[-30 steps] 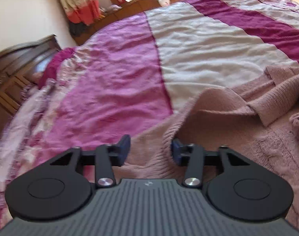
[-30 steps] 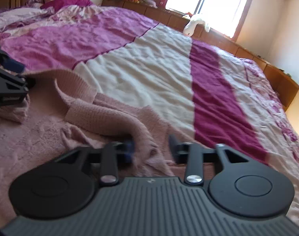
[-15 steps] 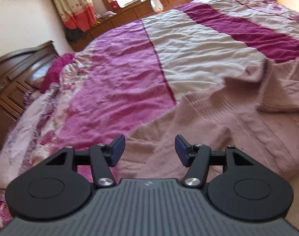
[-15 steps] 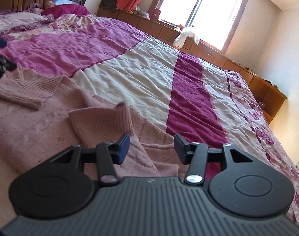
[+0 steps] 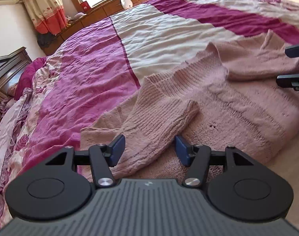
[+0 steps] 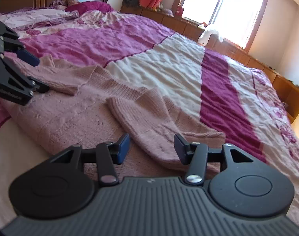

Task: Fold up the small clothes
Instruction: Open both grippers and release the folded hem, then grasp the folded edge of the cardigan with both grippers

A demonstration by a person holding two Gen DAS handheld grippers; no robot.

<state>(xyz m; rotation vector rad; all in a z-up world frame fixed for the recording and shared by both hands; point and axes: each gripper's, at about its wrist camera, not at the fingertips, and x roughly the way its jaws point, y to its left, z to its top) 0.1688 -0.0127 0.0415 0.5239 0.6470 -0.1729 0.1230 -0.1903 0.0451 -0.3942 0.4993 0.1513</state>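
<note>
Landmark: pink knitted sweater (image 5: pixel 238 106), flat on the near part of the striped magenta-and-cream quilt (image 5: pixel 169 31).
Sleeves: both folded inward over the sweater body.
Left gripper (image 5: pixel 148 150): above the sweater's left sleeve.
Right gripper (image 6: pixel 151 147): above its right sleeve.
White plush toy (image 6: pixel 205 34): far behind the sweater, on the wooden window ledge (image 6: pixel 181 24).

sweater (image 5: pixel 238 106): dusty pink knit | bedspread (image 5: pixel 169 29): magenta, cream stripes | curtain (image 5: pixel 41 5): cream, red

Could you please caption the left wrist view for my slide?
Open left tool over a folded sleeve of the pink sweater.
</note>
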